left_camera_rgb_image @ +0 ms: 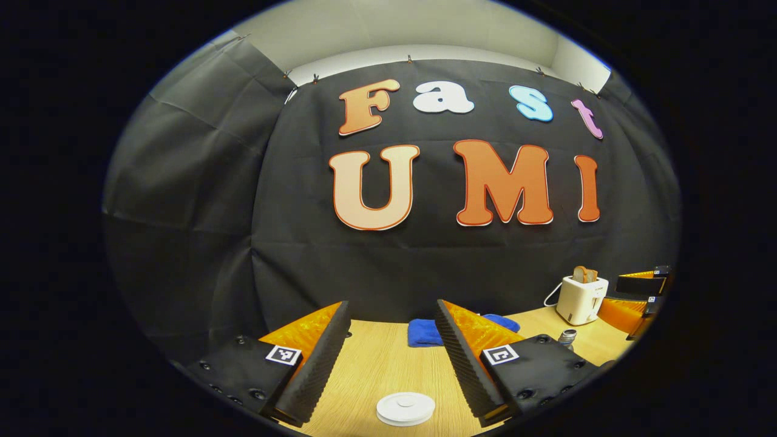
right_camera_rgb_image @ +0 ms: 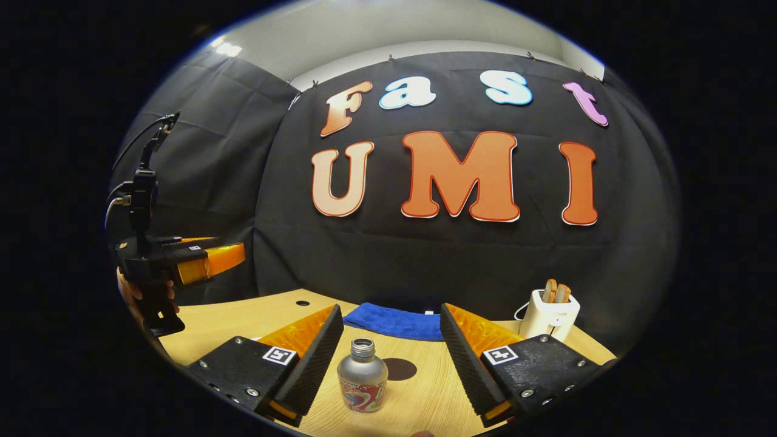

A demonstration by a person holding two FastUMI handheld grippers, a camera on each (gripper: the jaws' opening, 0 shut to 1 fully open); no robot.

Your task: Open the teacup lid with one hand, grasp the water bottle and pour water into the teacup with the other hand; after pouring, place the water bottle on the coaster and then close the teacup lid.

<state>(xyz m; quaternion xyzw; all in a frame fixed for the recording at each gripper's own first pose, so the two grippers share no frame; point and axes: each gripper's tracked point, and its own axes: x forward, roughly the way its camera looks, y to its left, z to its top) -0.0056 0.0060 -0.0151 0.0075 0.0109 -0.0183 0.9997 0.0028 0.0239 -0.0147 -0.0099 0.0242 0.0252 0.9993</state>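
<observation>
Two grippers: both spread wide, nothing between the fingers.
Table (right_camera_rgb_image: pixel 425 394): landmark for all below.
Progress: I judge nothing done; lid on, bottle ungrasped, pouring and coaster step left.
Left gripper (left_camera_rgb_image: pixel 391 358): level above table, released, lid just ahead.
Right gripper (right_camera_rgb_image: pixel 391 358): level above table, released, framing bottle without touching.
Bottle (right_camera_rgb_image: pixel 362 376): upright on table, uncapped.
Lid (left_camera_rgb_image: pixel 405 408): on table's near part; cup beneath hidden.
Coaster (right_camera_rgb_image: pixel 399 368): on table just behind bottle.

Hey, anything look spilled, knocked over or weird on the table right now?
Nothing stands out. The water bottle stands upright with no cap on, the teacup lid lies flat and the toaster is upright. No spill shows on the table.
</observation>
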